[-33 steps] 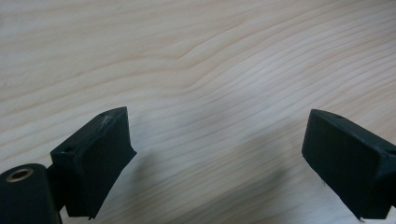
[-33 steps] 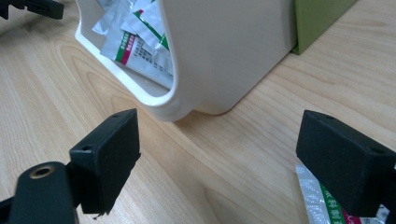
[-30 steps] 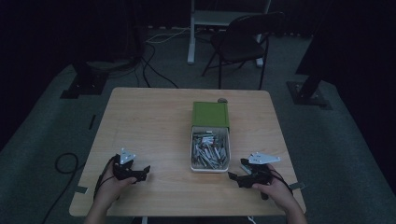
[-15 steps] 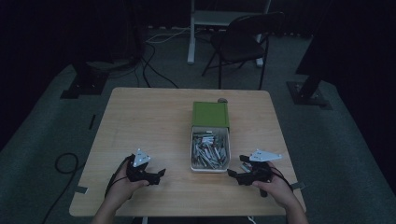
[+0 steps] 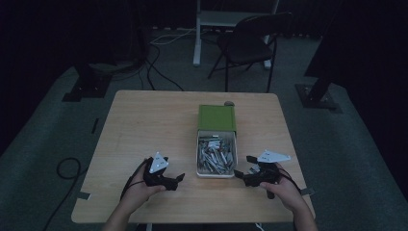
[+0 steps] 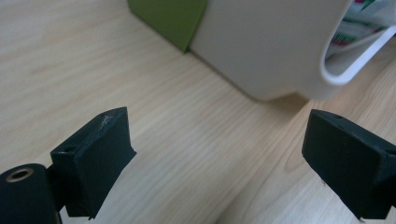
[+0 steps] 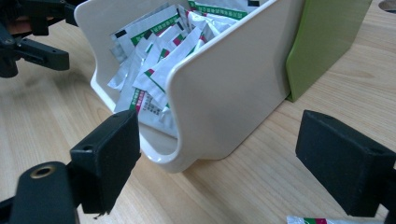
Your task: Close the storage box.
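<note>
Sachets [image 5: 215,155] heaped in white tray [image 5: 198,159], frame centre; left tool [image 5: 179,179], right tool [image 5: 243,174] flank it, both agape, empty, poised for picking.

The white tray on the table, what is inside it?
The white tray holds a loose pile of small sachets, white and silver with green and red print. The top layer hides those below and the tray floor. The green box covers the tray's far end.
</note>
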`<action>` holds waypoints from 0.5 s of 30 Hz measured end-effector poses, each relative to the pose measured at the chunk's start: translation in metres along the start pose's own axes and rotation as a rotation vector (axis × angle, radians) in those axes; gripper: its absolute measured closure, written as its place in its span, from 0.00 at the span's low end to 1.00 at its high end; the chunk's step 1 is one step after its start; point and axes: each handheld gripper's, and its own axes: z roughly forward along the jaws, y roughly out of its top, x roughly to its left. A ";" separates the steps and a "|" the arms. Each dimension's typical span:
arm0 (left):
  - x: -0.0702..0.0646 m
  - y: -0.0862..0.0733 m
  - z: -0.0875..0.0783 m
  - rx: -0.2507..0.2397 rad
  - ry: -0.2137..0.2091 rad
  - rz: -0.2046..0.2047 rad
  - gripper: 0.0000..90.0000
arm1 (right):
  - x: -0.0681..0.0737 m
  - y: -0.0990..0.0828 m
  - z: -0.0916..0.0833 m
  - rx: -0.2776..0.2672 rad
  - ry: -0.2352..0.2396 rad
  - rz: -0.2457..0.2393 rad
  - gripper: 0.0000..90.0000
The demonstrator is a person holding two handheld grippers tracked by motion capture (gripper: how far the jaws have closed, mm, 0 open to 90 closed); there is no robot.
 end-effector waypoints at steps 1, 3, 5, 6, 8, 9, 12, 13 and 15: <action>-0.002 0.002 0.001 -0.007 -0.007 0.000 0.10 | 0.000 0.000 0.000 -0.001 0.003 0.004 0.15; -0.005 0.005 0.004 -0.021 -0.008 0.008 0.10 | -0.002 0.000 0.002 -0.004 0.003 0.013 0.15; -0.006 0.007 0.005 -0.025 -0.008 0.009 0.10 | -0.002 0.000 0.002 -0.004 0.000 0.009 0.15; -0.007 0.010 0.009 -0.036 -0.004 0.004 0.10 | -0.003 0.000 0.003 -0.005 0.001 0.009 0.15; -0.007 0.013 0.012 -0.048 -0.006 0.003 0.10 | -0.003 0.000 0.004 -0.009 0.004 0.006 0.15; -0.008 0.014 0.013 -0.055 -0.010 -0.003 0.10 | -0.003 0.000 0.004 -0.009 0.009 0.004 0.15; -0.012 0.017 0.017 -0.070 -0.018 0.003 0.10 | -0.004 0.000 0.005 -0.014 0.005 -0.003 0.15; -0.013 0.018 0.018 -0.075 -0.025 0.000 0.10 | -0.005 0.000 0.005 -0.016 0.003 -0.002 0.15; -0.015 0.020 0.020 -0.083 -0.023 0.009 0.10 | -0.007 0.000 0.006 -0.018 -0.001 0.001 0.15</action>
